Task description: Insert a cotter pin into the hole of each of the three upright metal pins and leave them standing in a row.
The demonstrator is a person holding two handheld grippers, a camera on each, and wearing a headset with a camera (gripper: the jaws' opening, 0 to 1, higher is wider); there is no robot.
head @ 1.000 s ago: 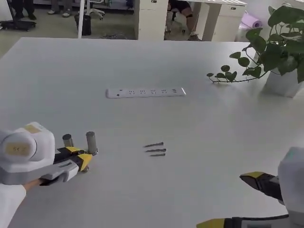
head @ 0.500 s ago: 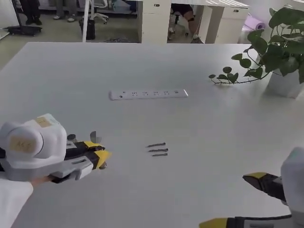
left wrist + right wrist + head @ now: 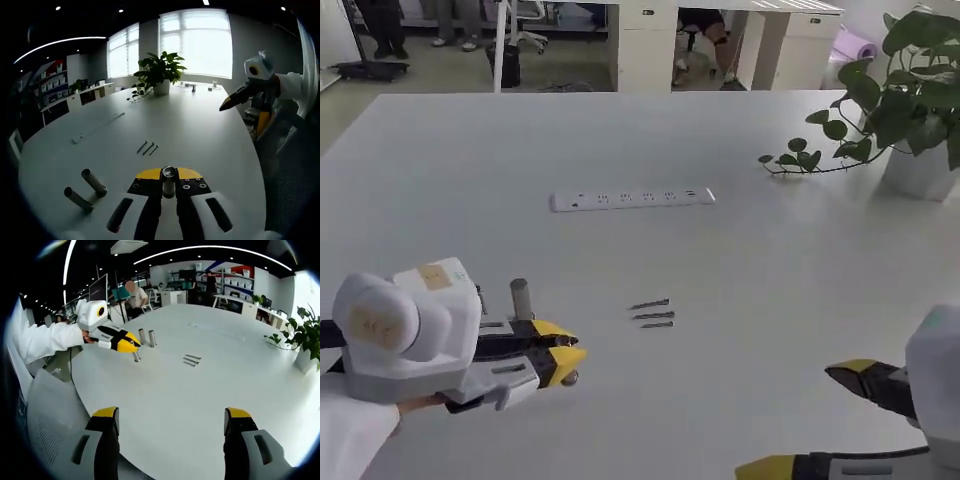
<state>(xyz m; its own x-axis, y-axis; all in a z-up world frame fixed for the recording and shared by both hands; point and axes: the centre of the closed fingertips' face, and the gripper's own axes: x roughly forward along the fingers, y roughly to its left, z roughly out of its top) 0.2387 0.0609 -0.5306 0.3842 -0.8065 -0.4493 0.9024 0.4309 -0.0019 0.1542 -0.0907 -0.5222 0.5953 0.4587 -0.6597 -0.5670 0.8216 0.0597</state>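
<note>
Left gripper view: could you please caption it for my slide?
Left gripper shut on one metal pin; two more pins beside it, three cotter pins ahead on the table.

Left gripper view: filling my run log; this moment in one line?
left gripper shut on metal pin | right gripper open | two metal pins standing | three cotter pins loose

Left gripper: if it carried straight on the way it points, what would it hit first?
Probably nothing soon. The left gripper, shut on a pin, points across bare table. The cotter pins lie just left of its line, the right gripper well to the right, though depth is hard to judge.
</note>
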